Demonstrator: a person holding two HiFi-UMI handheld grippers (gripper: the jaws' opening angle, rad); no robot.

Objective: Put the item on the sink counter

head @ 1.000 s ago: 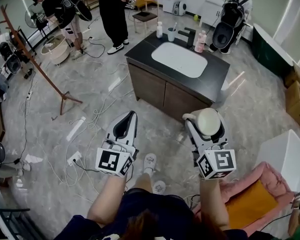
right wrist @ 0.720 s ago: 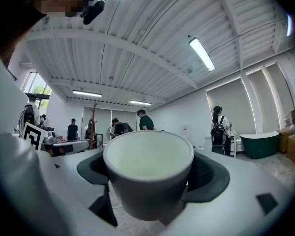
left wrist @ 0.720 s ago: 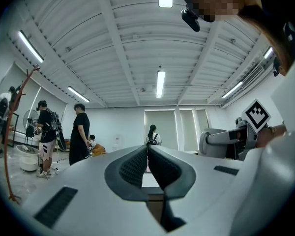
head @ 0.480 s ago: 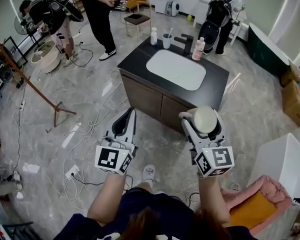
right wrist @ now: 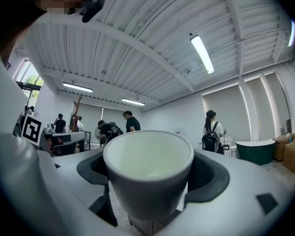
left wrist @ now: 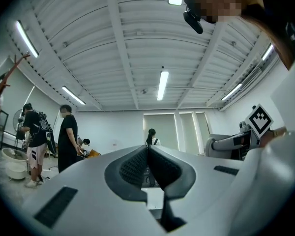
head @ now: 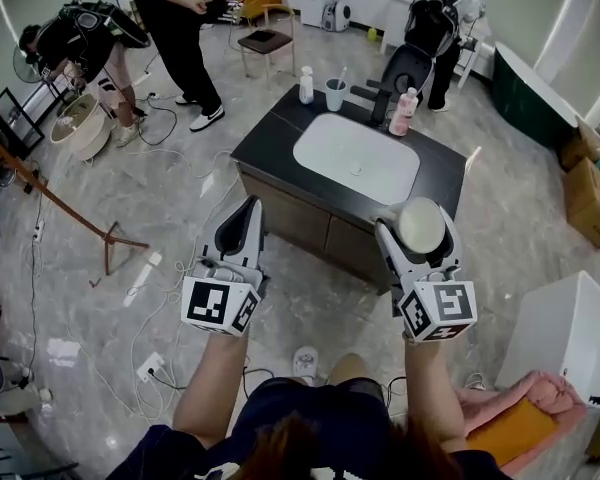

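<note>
Cup (right wrist: 148,173), pale, smooth, tapered, round-rimmed, clamped between right gripper (head: 420,223) dark ribbed pads (right wrist: 214,173); left gripper (left wrist: 147,156) closed, empty.

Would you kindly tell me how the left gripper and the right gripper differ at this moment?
The left gripper is shut, pads touching, with nothing between its jaws; the right gripper is clamped on a white round cup. In the head view the left gripper lines up with the dark sink counter's left end, the right gripper with its right end. Both point toward that counter.
</note>
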